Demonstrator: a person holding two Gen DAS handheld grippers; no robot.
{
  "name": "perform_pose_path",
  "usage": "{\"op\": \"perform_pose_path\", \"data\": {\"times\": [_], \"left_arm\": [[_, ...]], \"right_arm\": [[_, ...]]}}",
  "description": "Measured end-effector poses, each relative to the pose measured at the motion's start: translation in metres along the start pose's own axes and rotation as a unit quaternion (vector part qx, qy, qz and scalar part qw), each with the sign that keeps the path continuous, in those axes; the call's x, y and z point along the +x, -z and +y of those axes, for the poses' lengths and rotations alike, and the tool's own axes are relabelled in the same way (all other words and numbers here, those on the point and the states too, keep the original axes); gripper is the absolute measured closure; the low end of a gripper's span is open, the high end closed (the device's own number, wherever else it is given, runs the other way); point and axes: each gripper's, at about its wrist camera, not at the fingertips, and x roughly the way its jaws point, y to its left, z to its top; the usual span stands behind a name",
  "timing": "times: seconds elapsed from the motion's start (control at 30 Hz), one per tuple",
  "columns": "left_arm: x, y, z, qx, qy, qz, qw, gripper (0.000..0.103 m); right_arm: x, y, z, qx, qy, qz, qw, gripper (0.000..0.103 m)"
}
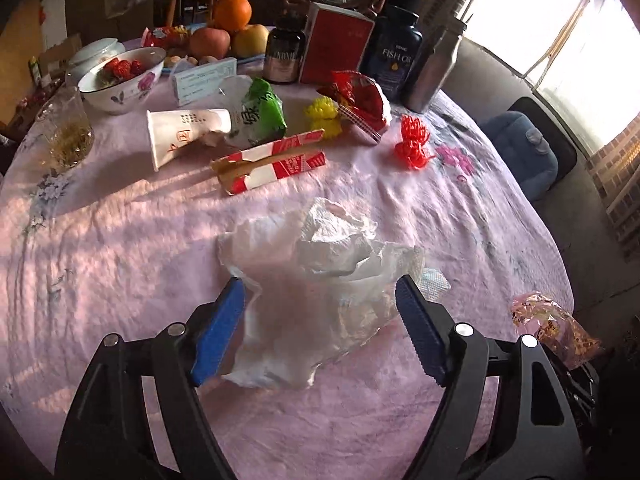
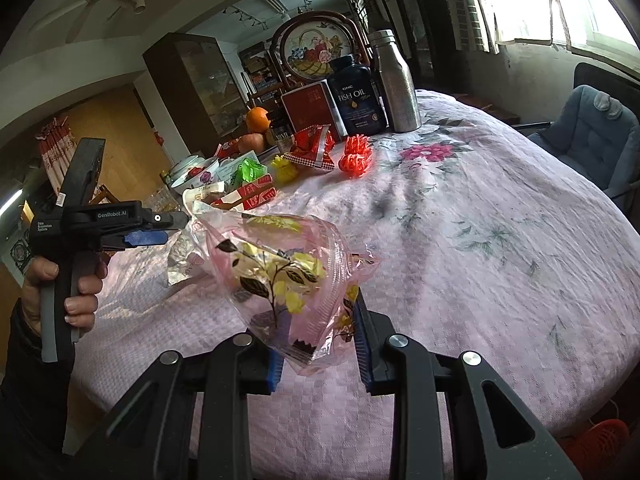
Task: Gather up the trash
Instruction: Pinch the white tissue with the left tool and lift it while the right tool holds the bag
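Observation:
In the left wrist view my left gripper stands open over the pink tablecloth. A crumpled clear plastic wrapper lies between its blue pads, which do not press on it. My right gripper is shut on a pink see-through bag printed with yellow flowers. The same bag shows at the right edge of the left wrist view. Further back lie a tipped white paper cup, a green wrapper, a flattened red-and-white carton, a red snack packet and red ribbon scraps.
A flowered bowl of strawberries, a glass, fruit, dark supplement bottles, a red box and a steel bottle crowd the far side. A cushioned chair stands beyond the right edge. A hand grips the left tool.

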Motion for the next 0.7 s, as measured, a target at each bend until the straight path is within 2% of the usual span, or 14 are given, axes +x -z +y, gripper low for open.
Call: {"op": "perform_pose_path", "data": {"times": [0.2,0.37,0.47,0.57,0.63,0.67,0.7], "left_arm": [[0.001,0.023,0.013,0.028,-0.027,0.016,0.9991,0.027],[0.004,0.037,0.024,0.025,-0.02,0.029,0.9991,0.027],[0.017,0.038,0.022,0.023,-0.021,0.038,0.9988,0.031],[0.035,0.036,0.016,0.027,-0.014,0.049,0.9983,0.049],[0.047,0.036,0.013,0.028,-0.012,0.06,0.9977,0.069],[0.05,0.036,0.012,0.028,-0.013,0.063,0.9975,0.09],[0.05,0.036,0.012,0.028,-0.015,0.06,0.9977,0.096]], "right_arm": [[-0.001,-0.001,0.004,-0.007,-0.001,0.0,1.0,0.074],[0.001,-0.001,0.007,-0.01,-0.003,0.003,1.0,0.074],[0.004,-0.001,0.013,-0.014,-0.006,0.006,1.0,0.074],[0.006,0.0,0.019,-0.021,-0.008,0.009,1.0,0.074],[0.005,0.001,0.021,-0.023,-0.006,0.009,1.0,0.074],[0.004,0.0,0.021,-0.023,-0.004,0.008,1.0,0.074],[0.003,0.0,0.021,-0.023,-0.003,0.007,1.0,0.074]]}}
